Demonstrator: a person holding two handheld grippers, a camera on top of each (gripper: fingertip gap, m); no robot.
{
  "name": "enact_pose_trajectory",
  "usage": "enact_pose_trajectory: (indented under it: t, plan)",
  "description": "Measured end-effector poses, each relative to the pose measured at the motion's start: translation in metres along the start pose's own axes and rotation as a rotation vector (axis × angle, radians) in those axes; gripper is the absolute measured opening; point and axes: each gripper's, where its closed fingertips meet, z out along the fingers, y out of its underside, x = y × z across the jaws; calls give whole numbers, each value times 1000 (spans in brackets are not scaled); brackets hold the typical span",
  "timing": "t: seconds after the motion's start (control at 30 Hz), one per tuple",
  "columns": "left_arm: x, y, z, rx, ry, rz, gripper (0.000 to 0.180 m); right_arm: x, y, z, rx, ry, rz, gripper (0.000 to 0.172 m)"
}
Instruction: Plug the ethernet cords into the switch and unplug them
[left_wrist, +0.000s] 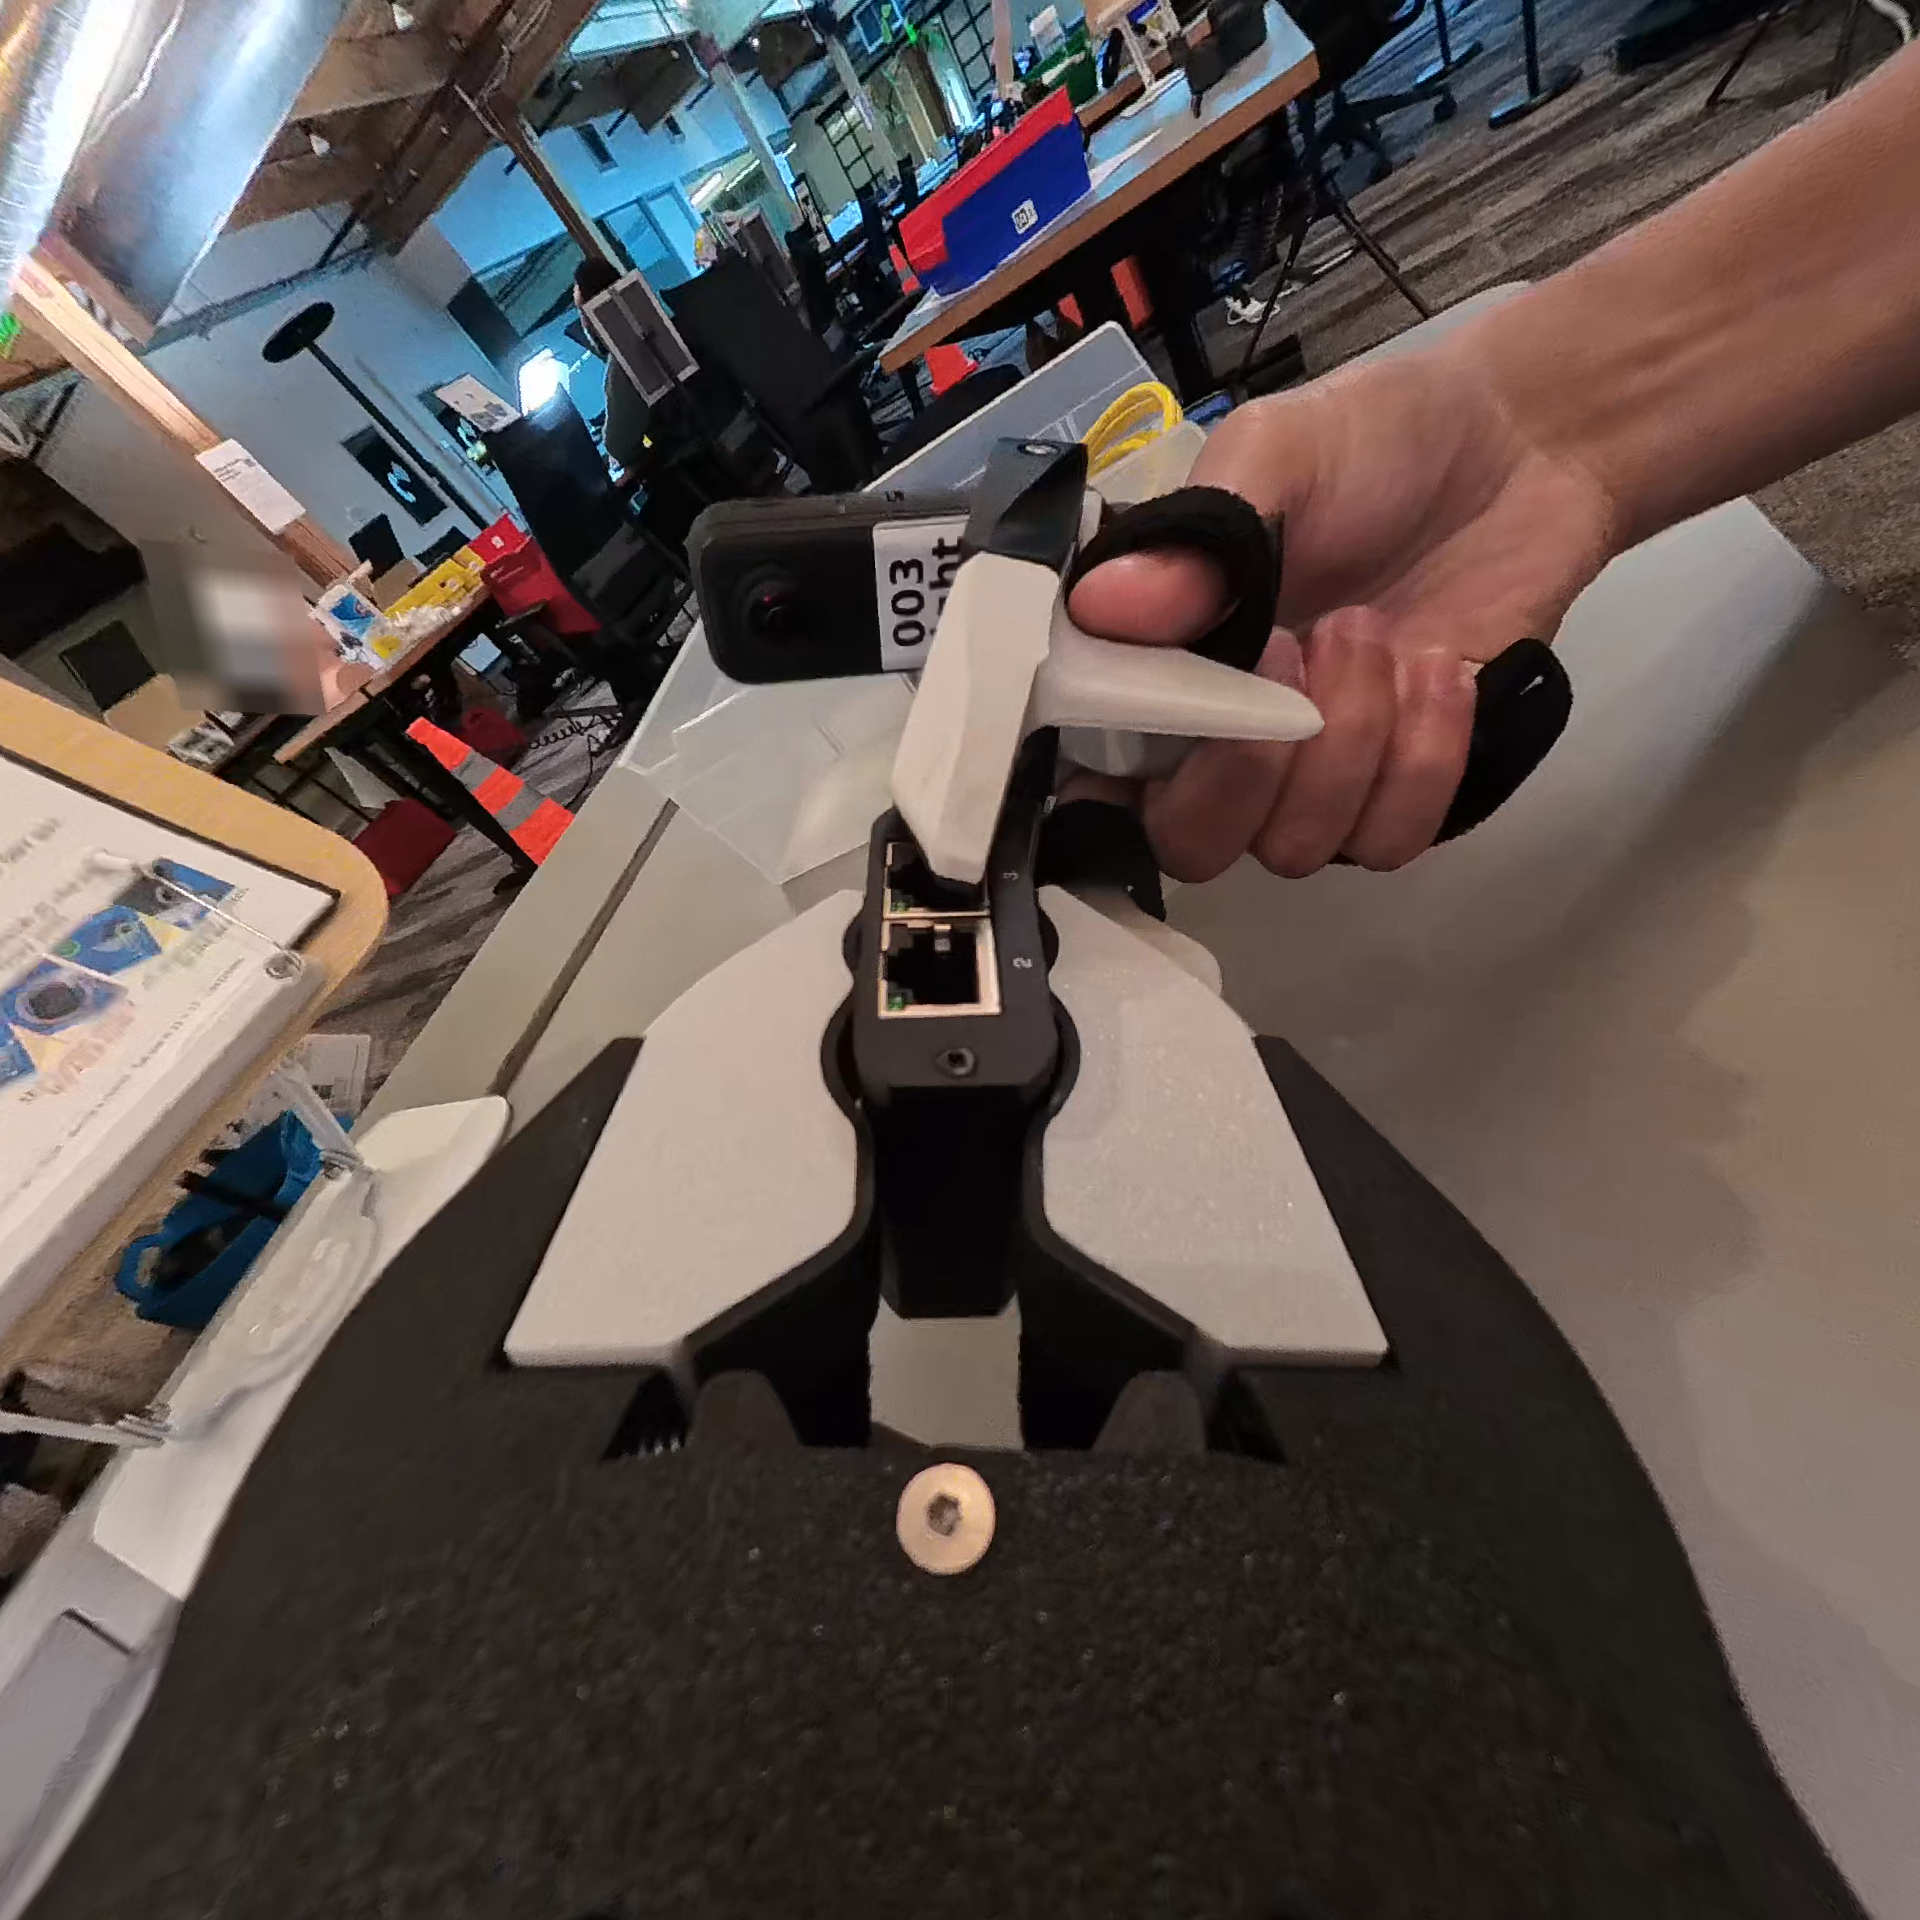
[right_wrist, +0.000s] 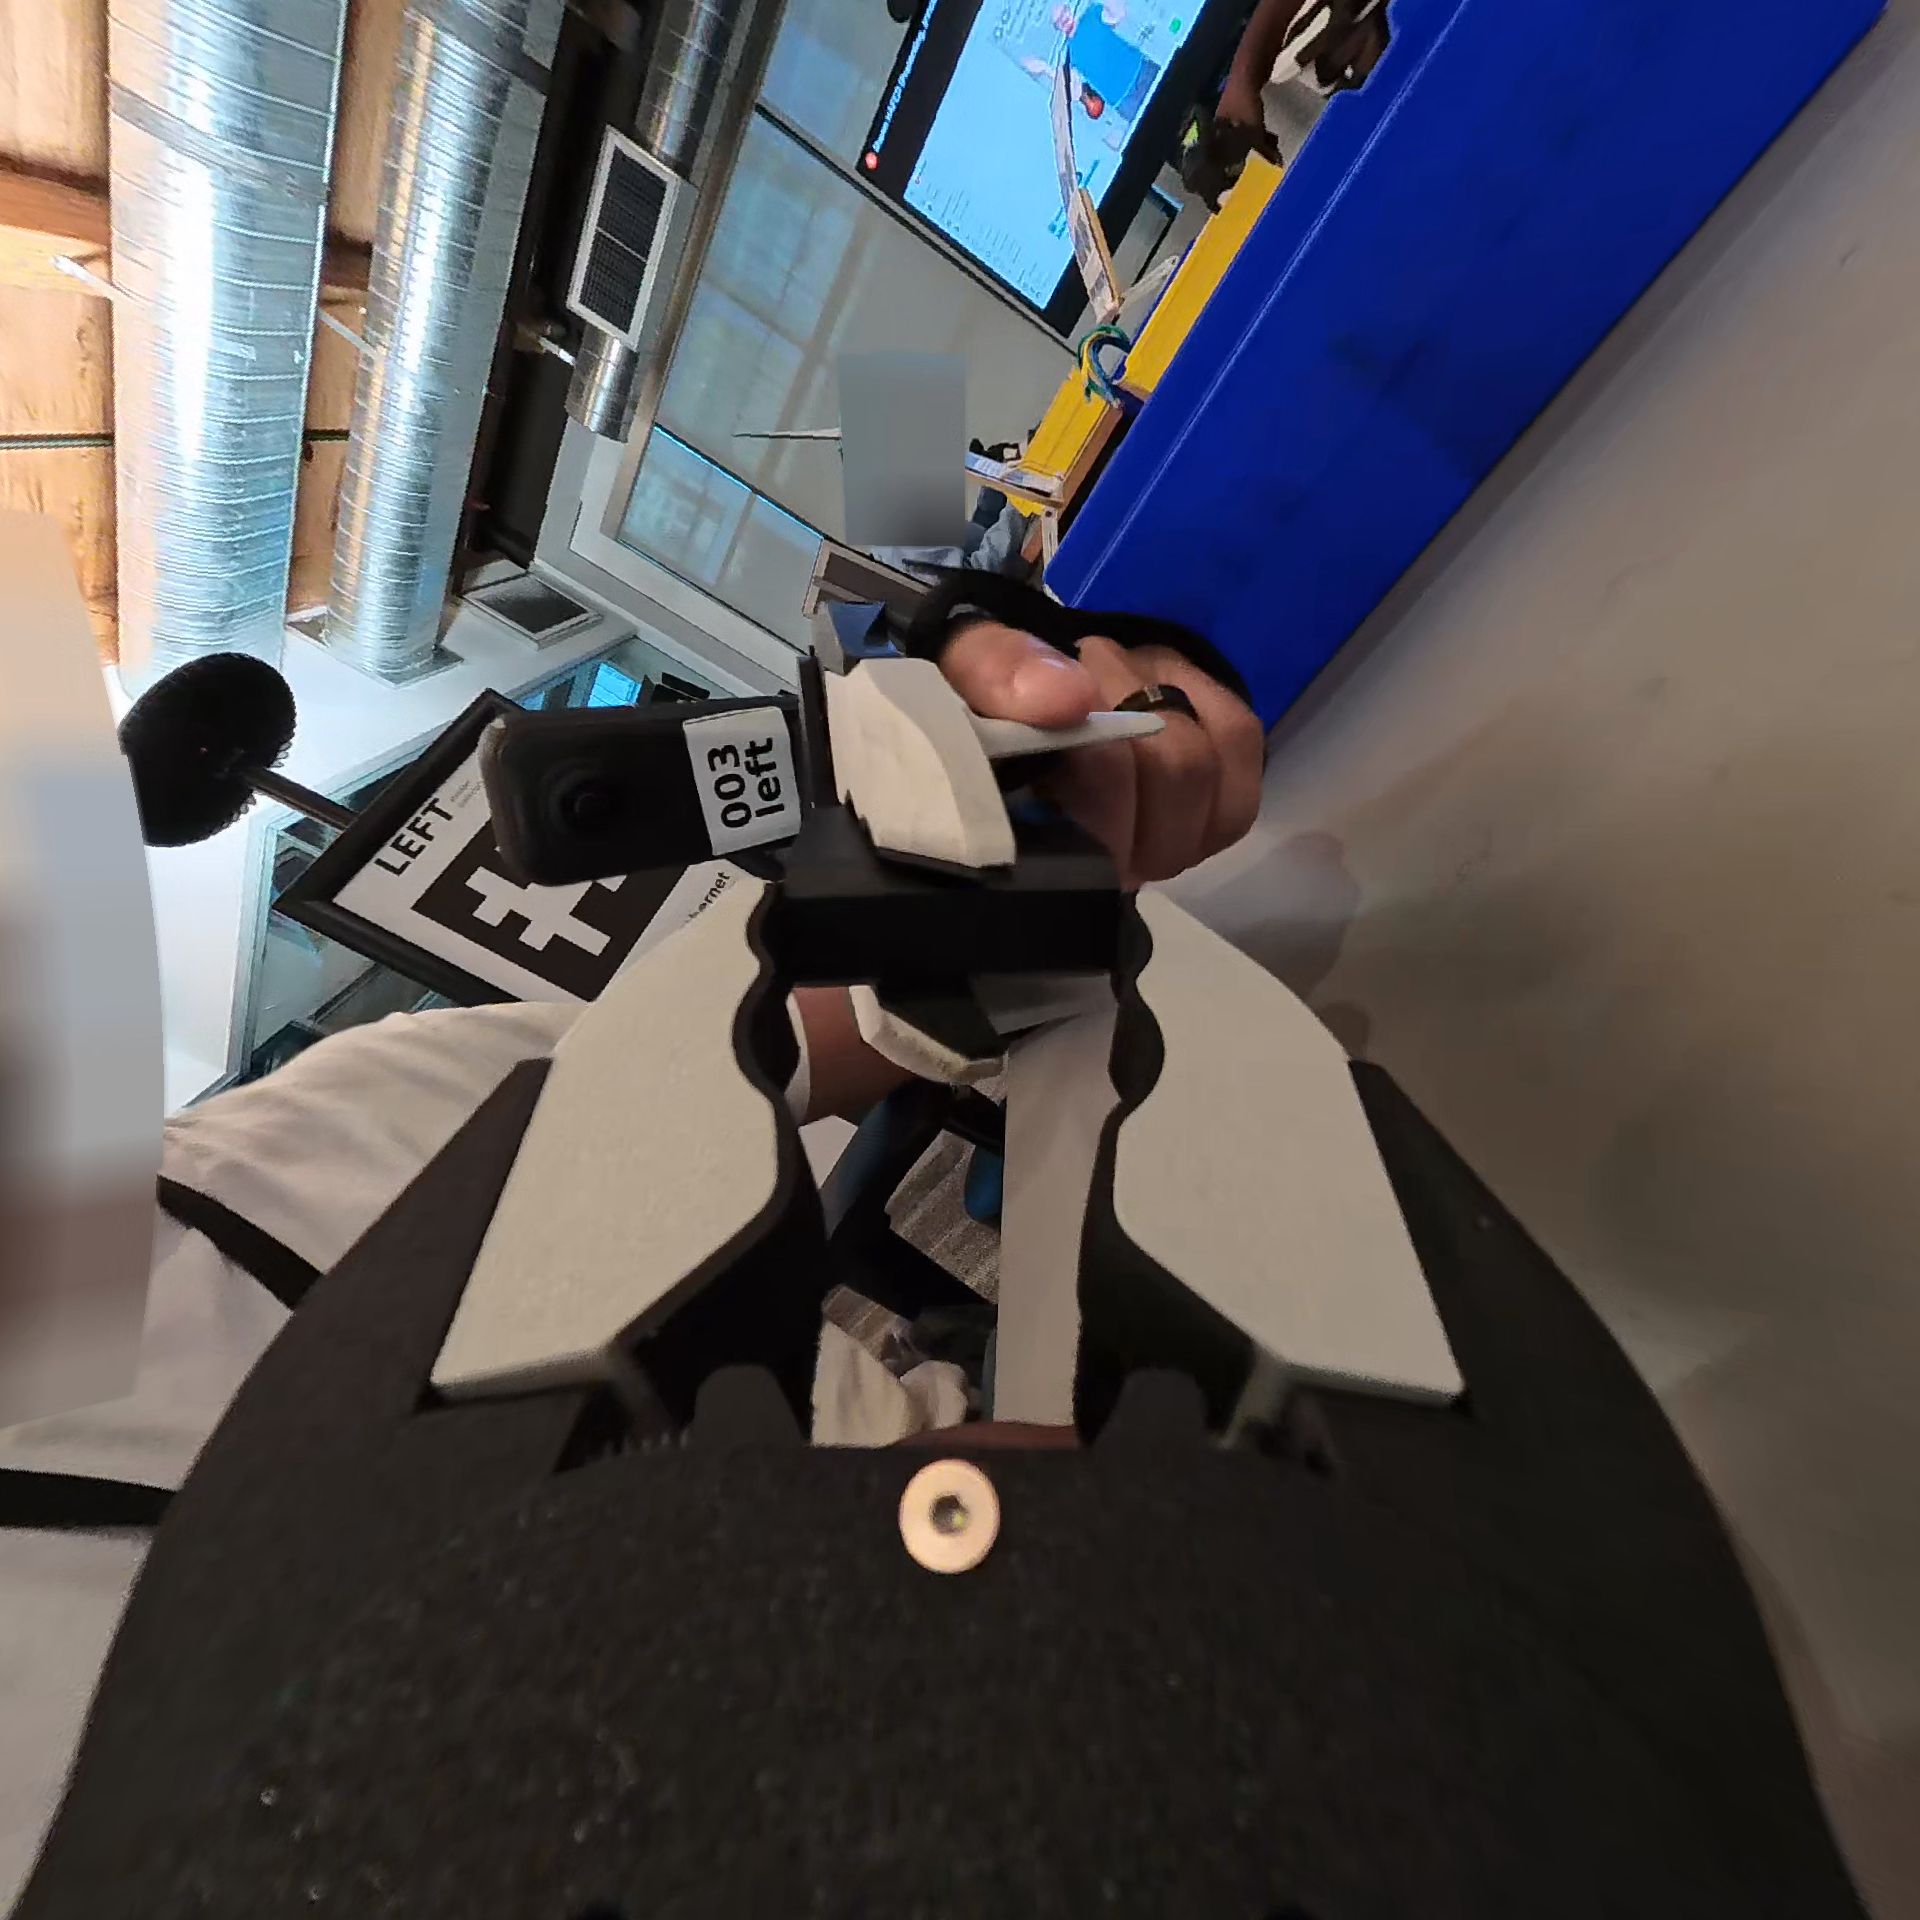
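Observation:
A small black switch (left_wrist: 940, 1081) is clamped between the white fingers of my left gripper (left_wrist: 951, 997), with its port face towards the camera. The nearer port (left_wrist: 935, 971) is empty. A white finger (left_wrist: 951, 800) of my right gripper (left_wrist: 1023, 873) lies over the port behind it. In the right wrist view my right gripper (right_wrist: 951, 935) spans the switch (right_wrist: 956, 925) from end to end, with both fingertips against it. My left gripper (right_wrist: 935, 925) pinches the switch from above and below. No cord is plugged in.
A clear plastic bin behind the switch holds a coiled yellow cable (left_wrist: 1132, 416). A blue bin (right_wrist: 1455, 364) stands on the grey table (left_wrist: 1558, 1091). A framed marker sign (right_wrist: 499, 914) and a framed sheet (left_wrist: 125, 987) stand nearby. A person's hand holds each gripper. Less than 4 cm separates the two grippers' tips.

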Motion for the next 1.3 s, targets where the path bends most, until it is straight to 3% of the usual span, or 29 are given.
enact_pose_trajectory:
  t: [0.13, 0.23, 0.33, 0.4, 0.47, 0.53, 0.6, 0.73, 0.87, 1.1, 1.17, 1.3]
  plan:
    - [6, 13, -10, -98, 7, -267, 57, -6, -14, -14, 17, 78, -61, 58]
    - [18, 20, -34, -193, 36, -561, 73, -24, -34, -40, -14, 252, -281, 58]
    - [24, 9, -62, -135, -44, -789, 68, -52, -74, -84, 8, 470, -499, 58]
    - [34, 11, -79, -115, -109, -913, 66, -65, -115, -131, 45, 682, -618, 58]
    - [46, 14, -92, -119, -148, -959, 63, -49, -157, -199, -7, 1048, -685, 58]
    - [55, 14, -101, -133, -188, -935, 59, -8, -180, -271, -175, 1379, -593, 58]
    - [63, 15, -107, -152, -219, -884, 55, 46, -182, -328, -330, 1566, -400, 58]
    - [63, 13, -111, -176, -277, -794, 54, 135, -157, -351, -427, 1561, -138, 58]
    - [64, 13, -114, -173, -290, -791, 54, 160, -149, -347, -444, 1622, -113, 58]
    - [70, 30, -113, -229, -298, -780, 56, 162, -137, -351, -452, 1670, -60, 59]
    - [69, 35, -112, -251, -312, -785, 60, 162, -132, -353, -473, 1670, -66, 75]
    - [58, 42, -130, -309, -412, -815, 70, 106, -141, -353, -264, 1652, -213, 74]
